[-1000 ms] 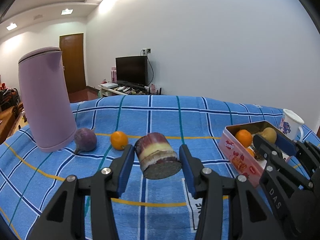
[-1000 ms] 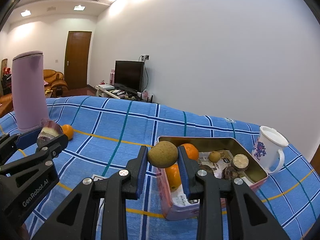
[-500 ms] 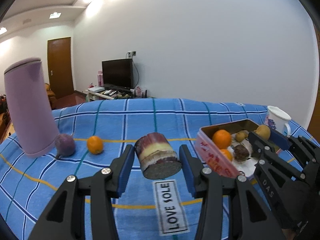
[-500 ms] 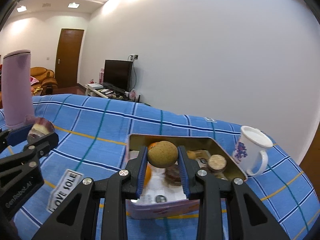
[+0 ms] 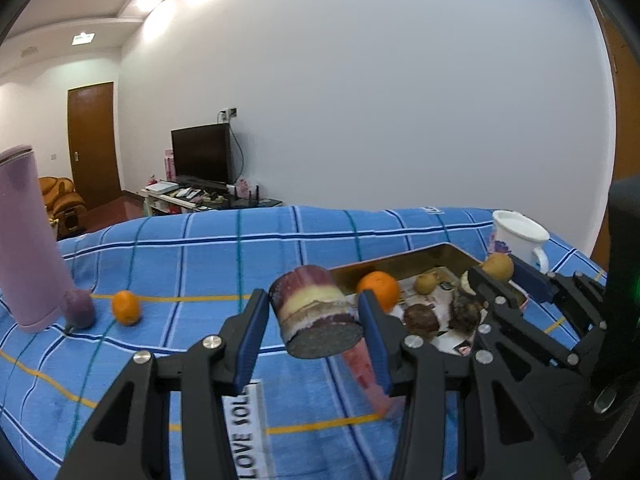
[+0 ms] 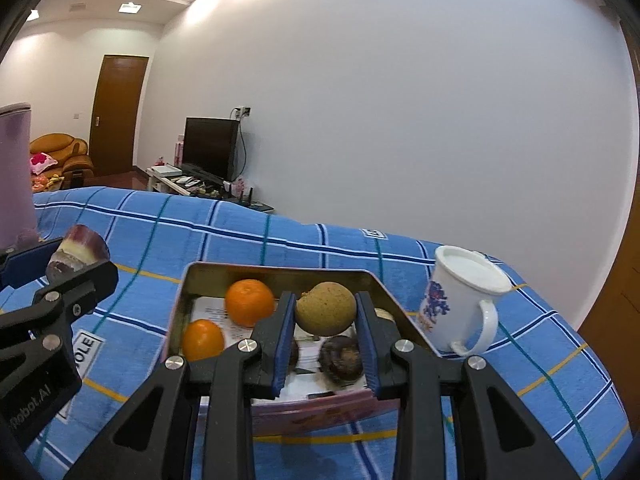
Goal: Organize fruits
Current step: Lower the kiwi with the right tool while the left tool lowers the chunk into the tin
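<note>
Currently left gripper (image 5: 316, 320) clamped on sugarcane chunk (image 5: 316, 312), right gripper (image 6: 325, 322) clamped on brown round fruit (image 6: 326, 308), both held over pink tin (image 6: 208, 276). Could roll out or knock the oranges (image 6: 250, 302) if dropped from height; white mug (image 6: 460, 300) just beside tin, easy to bump.

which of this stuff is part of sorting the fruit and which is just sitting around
Job: sugarcane piece in left gripper; brown fruit in right gripper; tin with oranges; loose orange and purple fruit on the cloth.

Lying about: mug, purple flask, TV.
</note>
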Demonstrator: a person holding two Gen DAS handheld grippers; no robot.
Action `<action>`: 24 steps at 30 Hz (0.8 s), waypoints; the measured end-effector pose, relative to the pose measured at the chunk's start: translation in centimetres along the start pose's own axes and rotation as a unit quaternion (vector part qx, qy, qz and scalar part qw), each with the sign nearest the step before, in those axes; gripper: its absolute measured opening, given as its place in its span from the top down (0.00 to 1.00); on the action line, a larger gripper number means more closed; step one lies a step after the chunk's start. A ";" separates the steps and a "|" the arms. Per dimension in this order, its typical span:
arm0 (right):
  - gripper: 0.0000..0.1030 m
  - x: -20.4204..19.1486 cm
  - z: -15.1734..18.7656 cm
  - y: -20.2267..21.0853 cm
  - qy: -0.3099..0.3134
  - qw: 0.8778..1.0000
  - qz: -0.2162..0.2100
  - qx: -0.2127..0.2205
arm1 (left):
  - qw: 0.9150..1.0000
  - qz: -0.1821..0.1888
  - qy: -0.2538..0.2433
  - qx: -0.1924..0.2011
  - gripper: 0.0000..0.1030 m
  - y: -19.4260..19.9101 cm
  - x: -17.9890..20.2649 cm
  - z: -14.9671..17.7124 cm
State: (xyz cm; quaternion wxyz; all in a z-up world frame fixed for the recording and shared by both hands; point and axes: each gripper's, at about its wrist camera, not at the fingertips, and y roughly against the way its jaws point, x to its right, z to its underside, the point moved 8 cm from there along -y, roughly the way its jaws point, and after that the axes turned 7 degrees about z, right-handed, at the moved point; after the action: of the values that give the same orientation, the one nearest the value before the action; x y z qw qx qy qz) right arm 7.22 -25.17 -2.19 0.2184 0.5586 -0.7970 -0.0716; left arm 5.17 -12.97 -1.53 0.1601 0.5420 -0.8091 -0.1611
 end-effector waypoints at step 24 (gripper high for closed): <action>0.69 4.1 -0.3 -5.2 -0.003 0.999 0.030 -0.027 | 0.999 0.022 0.007 -0.039 0.53 -6.3 4.2 -0.7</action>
State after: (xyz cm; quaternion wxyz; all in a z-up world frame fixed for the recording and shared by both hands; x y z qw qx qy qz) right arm 10.65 -30.82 -2.67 0.2331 0.5284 -0.8116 -0.0883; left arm 9.12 -19.21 -3.31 0.1905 0.5187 -0.8126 -0.1855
